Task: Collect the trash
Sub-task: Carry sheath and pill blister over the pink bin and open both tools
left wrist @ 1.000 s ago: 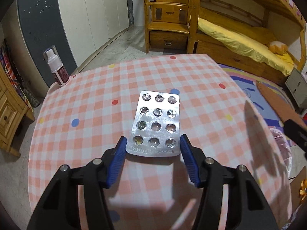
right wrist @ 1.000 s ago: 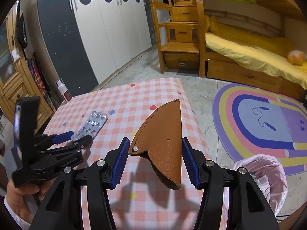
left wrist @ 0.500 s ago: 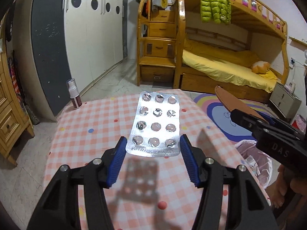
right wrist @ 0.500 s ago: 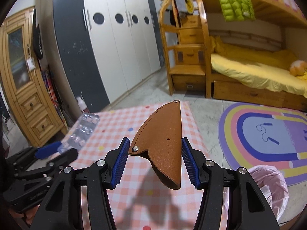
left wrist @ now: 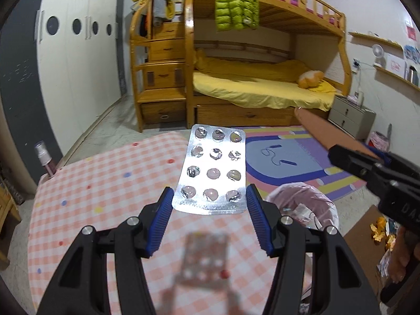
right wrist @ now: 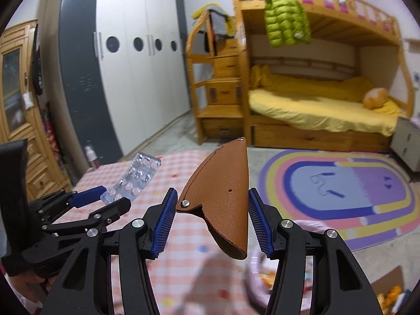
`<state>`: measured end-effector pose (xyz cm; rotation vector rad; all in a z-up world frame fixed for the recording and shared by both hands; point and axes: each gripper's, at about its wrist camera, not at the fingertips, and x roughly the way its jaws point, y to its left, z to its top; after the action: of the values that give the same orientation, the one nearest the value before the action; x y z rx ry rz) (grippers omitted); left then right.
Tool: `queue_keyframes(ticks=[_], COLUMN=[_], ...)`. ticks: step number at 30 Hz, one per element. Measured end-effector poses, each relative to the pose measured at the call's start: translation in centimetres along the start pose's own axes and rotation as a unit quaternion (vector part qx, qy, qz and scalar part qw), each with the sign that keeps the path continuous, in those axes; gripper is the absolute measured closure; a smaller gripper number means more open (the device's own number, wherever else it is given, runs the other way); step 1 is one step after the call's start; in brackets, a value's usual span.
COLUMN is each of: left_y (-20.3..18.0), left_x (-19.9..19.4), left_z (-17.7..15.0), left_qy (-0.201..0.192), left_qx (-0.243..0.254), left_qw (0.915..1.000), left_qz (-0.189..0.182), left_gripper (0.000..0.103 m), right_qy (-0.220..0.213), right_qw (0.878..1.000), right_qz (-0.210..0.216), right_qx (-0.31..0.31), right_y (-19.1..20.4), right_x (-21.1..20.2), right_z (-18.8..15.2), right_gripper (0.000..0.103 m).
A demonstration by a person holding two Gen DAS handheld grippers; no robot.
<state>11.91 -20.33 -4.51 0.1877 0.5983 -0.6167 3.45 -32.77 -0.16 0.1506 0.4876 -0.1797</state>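
Both claws rose off the table (left wrist: 105, 183): left claw (left wrist: 209, 204) grasping blister pack (left wrist: 212, 170), right claw (right wrist: 212, 210) grasping leather sheath (right wrist: 223, 194).

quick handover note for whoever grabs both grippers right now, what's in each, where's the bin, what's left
Left gripper: shut on the silver foil blister pack, lifted clear above the pink checked tablecloth.
Right gripper: shut on the brown leather pointed sheath, also in the air.
Bin: pink-lined trash bin on the floor just past the table's right edge, already with rubbish inside.
Done: both pieces picked up off the table.
Left: carry both over the bin and release; neither is dropped yet. A spray bottle stands at the far left table corner; whether it counts as trash I cannot tell.
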Motion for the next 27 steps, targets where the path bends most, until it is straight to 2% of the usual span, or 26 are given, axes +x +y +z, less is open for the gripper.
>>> queue_keyframes(ticks=[4, 11, 16, 21, 22, 23, 24, 27], left_y=[-3.4, -9.3, -12.8, -15.0, -15.2, -15.4, -15.2, -14.1], left_x=[2.4, 6.6, 10.0, 11.6, 11.9, 12.1, 12.0, 11.8], left_z=[-0.1, -0.6, -1.3, -1.1, -1.1, -1.1, -1.0, -0.9], left_qy=[0.017, 0.042, 0.065, 0.063, 0.062, 0.062, 0.062, 0.066], left_qx=[0.02, 0.058, 0.079, 0.099, 0.102, 0.103, 0.101, 0.082], left_qw=[0.999, 0.9931, 0.9876, 0.9843, 0.9839, 0.9842, 0.9849, 0.987], left_qz=[-0.036, -0.093, -0.118, -0.132, -0.133, -0.129, -0.126, -0.122], left_gripper=[0.047, 0.047, 0.047, 0.047, 0.044, 0.037, 0.026, 0.025], right_qy=[0.008, 0.053, 0.066, 0.069, 0.069, 0.074, 0.078, 0.08], right_qw=[0.999, 0.993, 0.989, 0.987, 0.987, 0.987, 0.985, 0.984], right_qz=[-0.036, -0.086, -0.103, -0.098, -0.096, -0.097, -0.103, -0.103], right_qx=[0.016, 0.06, 0.079, 0.103, 0.105, 0.108, 0.11, 0.121], right_y=[-3.4, -9.3, -12.2, -14.7, -15.1, -15.4, -15.3, -15.3], right_x=[-0.9, -0.4, 0.5, 1.5, 1.7, 2.2, 2.4, 2.1], right_z=[-1.5, -5.8, -7.3, -8.2, -8.4, -8.6, -8.8, -9.3], right_gripper=[0.048, 0.048, 0.048, 0.046, 0.044, 0.036, 0.032, 0.032])
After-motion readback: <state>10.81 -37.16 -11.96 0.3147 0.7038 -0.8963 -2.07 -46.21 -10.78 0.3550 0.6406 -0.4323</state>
